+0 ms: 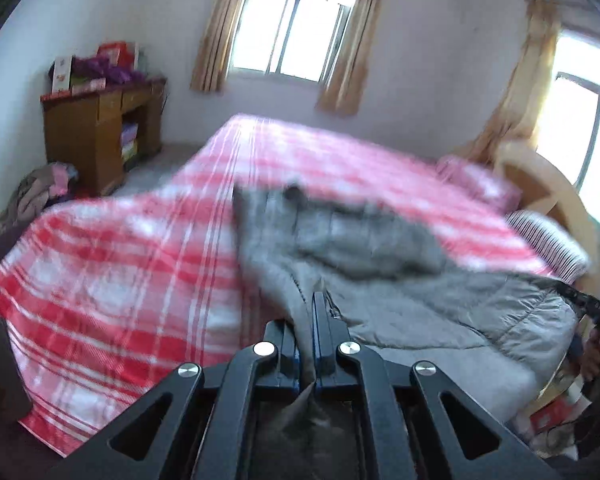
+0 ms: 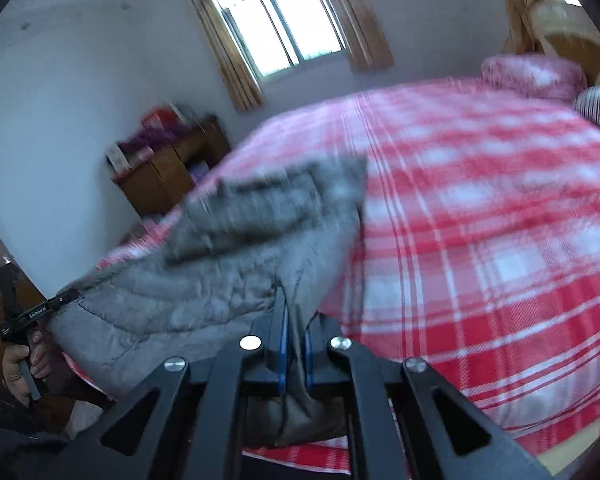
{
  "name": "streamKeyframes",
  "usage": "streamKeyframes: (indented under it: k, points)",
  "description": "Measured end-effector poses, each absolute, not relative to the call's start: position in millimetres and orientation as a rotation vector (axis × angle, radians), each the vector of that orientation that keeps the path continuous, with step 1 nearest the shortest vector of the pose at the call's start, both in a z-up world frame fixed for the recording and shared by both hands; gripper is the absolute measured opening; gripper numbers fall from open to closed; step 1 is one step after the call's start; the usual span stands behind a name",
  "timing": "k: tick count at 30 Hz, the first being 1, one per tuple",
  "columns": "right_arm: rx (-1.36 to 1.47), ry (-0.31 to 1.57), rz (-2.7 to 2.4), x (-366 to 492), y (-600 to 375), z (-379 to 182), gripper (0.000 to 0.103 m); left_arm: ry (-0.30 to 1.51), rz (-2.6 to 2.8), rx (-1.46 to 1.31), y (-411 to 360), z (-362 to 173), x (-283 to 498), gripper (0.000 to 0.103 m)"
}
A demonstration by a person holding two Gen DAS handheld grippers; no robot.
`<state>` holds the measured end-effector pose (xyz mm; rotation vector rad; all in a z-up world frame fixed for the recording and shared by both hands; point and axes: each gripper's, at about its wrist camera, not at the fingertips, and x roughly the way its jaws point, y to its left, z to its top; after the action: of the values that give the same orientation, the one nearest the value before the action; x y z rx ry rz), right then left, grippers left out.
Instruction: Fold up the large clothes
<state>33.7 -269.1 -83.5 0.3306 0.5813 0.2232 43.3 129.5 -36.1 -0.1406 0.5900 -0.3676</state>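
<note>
— Along the near edge of the bed (image 1: 100, 264), where's the jacket (image 1: 380, 248)?

— Spread across it. I have left tongs (image 1: 309, 320) and right tongs (image 2: 296, 320) each clamped on its hem.

— How will it handle?

— Soft, puffy, light, I reckon, and probably slippery. I'd grip the stitched hem, well apart, so it hangs flat.
</note>
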Motion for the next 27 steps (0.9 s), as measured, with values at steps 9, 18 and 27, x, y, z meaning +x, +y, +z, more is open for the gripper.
streamKeyframes:
  k: [9,18,27]
  points:
    - [0.355,0.375,0.219,78,-279,-5,0.007,0.556,-0.364,-0.121,127,-13,154,0.003]
    - [0.398,0.506,0.119,245,-283,-54,0.007,0.731,-0.285,-0.222,134,-77,302,0.01]
    - [0.43,0.646,0.079,324,-297,-108,0.008,0.635,0.025,-0.169,182,-78,332,0.082]
